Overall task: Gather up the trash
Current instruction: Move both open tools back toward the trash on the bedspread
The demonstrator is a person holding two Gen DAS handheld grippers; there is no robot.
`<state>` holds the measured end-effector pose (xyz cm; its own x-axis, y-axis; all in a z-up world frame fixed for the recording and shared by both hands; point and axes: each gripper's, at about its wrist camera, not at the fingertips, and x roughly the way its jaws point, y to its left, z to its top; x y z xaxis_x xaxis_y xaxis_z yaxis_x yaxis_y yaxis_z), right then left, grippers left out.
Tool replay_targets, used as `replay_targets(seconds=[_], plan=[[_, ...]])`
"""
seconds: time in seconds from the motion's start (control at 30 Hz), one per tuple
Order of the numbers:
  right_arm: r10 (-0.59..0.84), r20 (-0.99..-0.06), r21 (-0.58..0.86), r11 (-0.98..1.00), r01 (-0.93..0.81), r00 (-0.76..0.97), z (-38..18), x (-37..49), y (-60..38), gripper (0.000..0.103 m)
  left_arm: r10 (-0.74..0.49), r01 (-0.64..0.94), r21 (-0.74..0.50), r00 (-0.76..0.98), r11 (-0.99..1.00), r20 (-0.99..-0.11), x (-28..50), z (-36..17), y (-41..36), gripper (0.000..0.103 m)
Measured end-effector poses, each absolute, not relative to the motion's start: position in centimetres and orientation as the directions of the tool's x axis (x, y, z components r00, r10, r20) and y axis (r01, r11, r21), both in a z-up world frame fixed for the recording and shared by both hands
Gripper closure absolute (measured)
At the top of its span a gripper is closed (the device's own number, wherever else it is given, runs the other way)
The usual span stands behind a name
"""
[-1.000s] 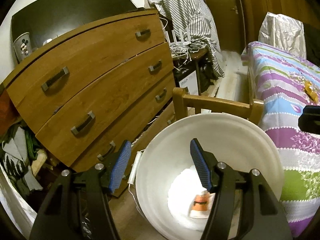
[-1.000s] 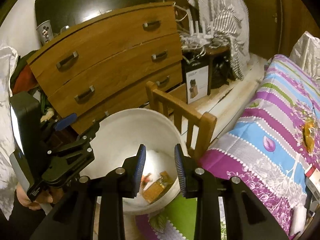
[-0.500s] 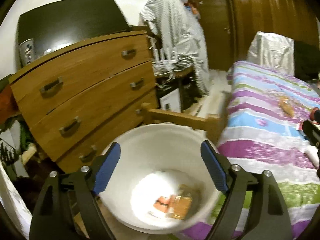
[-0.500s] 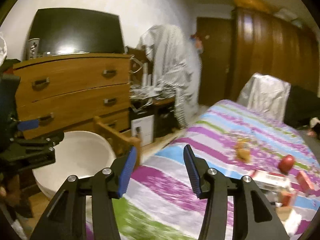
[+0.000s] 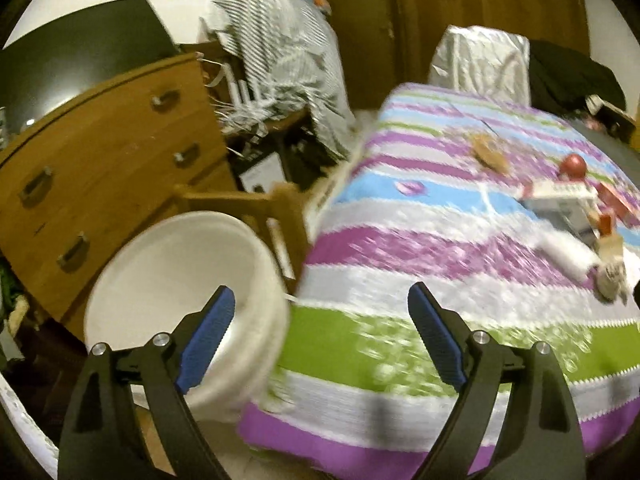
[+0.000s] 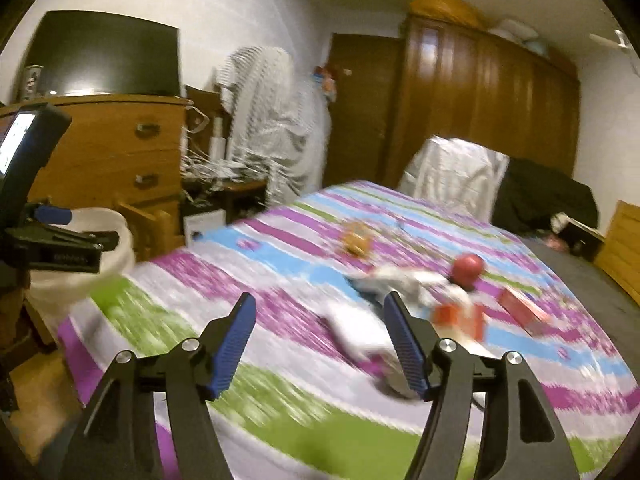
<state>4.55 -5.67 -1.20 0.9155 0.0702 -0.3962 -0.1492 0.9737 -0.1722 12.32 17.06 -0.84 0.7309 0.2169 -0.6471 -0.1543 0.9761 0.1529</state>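
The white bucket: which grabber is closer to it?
Left. The left gripper hangs at the white bucket rim; the right gripper is over the bed, away from it.

I see a dim room under warm yellowish indoor light. Both views are smeared by motion blur, worst across the striped bedspread [image 6: 280, 280]. The dark screen [image 6: 104, 56] carries a pale glare. Fisheye bending curves the edges, and the corners go black.

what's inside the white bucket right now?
Left wrist view shows only the bare inner wall of the white bucket. Its bottom is hidden by its near rim and the left hand-held gripper, so the contents cannot be seen. Several pieces of trash lie on the striped bedspread.
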Motion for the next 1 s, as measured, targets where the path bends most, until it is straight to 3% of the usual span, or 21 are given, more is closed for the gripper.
replay_targets(seconds=[0.2, 0.47, 1.0], plan=[[-0.008, -0.476, -0.109, 0.993, -0.05, 0.879, -3.9, 2.4, -12.0, 0.035, 0.145, -0.077, 0.128, 0.696, 0.989, -0.704, 12.4, -3.3, 12.9, 0.018], [-0.073, -0.559, 0.058, 0.99, 0.127, 0.826, -6.1, 1.9, -21.7, 0.035, -0.036, 0.038, -0.016, 0.625, 0.999, -0.779, 13.5, -5.5, 7.4, 0.018], [-0.027, -0.565, 0.252, 0.946, 0.204, 0.825, -5.5, 5.8, -27.9, 0.035, -0.21, 0.053, -0.22, 0.576, 0.974, -0.79, 20.4, -4.9, 0.9, 0.018]])
